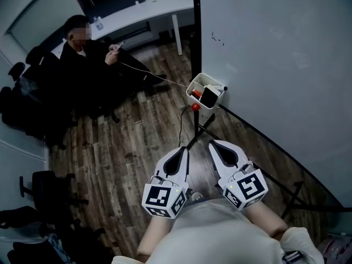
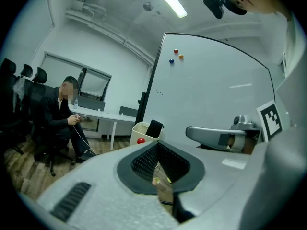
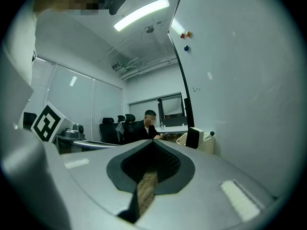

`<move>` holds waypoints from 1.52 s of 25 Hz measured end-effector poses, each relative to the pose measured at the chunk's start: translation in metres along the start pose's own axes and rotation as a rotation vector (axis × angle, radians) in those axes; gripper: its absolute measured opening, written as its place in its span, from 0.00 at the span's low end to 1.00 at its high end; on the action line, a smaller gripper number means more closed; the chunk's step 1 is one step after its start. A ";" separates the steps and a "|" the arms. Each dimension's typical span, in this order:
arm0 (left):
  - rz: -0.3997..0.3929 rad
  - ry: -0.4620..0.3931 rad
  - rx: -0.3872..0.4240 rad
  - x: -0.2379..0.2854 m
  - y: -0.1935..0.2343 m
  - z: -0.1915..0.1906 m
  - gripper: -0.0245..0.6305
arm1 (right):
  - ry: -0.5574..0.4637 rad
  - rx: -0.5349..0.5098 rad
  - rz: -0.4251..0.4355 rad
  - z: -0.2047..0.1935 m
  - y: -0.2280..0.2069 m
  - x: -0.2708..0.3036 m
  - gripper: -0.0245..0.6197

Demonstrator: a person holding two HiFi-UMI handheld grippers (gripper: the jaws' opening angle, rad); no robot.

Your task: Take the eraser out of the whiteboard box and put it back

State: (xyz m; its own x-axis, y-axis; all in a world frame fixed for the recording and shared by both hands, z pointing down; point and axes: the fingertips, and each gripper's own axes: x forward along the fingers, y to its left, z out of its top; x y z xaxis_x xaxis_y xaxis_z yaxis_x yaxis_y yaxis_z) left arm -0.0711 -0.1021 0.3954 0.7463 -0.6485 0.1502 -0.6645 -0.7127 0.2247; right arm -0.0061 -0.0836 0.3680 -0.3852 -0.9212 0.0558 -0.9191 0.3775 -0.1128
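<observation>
Left gripper (image 1: 185, 149), right gripper (image 1: 215, 145) above plank floor (image 1: 126, 147); whiteboard (image 1: 275, 54) alongside, desk (image 1: 148, 10) beyond.

A person (image 1: 82, 59) in dark clothes sat by a white desk (image 1: 143, 12), black office chairs (image 1: 49, 186) standing on the wooden floor (image 1: 126, 142).

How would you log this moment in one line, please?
eraser: in box | left tongs: shut, empty | right tongs: shut, empty | both short of box
</observation>
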 end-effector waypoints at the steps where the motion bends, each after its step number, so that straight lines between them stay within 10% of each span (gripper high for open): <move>1: -0.007 0.003 0.001 0.001 0.001 0.000 0.04 | -0.001 0.000 -0.010 0.001 -0.001 0.001 0.04; 30: -0.115 0.028 0.019 0.060 0.025 0.024 0.04 | -0.013 -0.048 -0.225 0.022 -0.073 0.035 0.04; 38: -0.135 0.051 0.025 0.080 0.035 0.029 0.04 | 0.034 -0.046 -0.249 0.018 -0.096 0.055 0.22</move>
State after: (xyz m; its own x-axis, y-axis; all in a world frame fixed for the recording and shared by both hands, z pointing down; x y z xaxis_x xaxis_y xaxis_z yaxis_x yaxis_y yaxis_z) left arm -0.0355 -0.1867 0.3870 0.8293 -0.5325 0.1691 -0.5585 -0.7991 0.2224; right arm 0.0622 -0.1722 0.3643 -0.1483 -0.9828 0.1101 -0.9885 0.1440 -0.0461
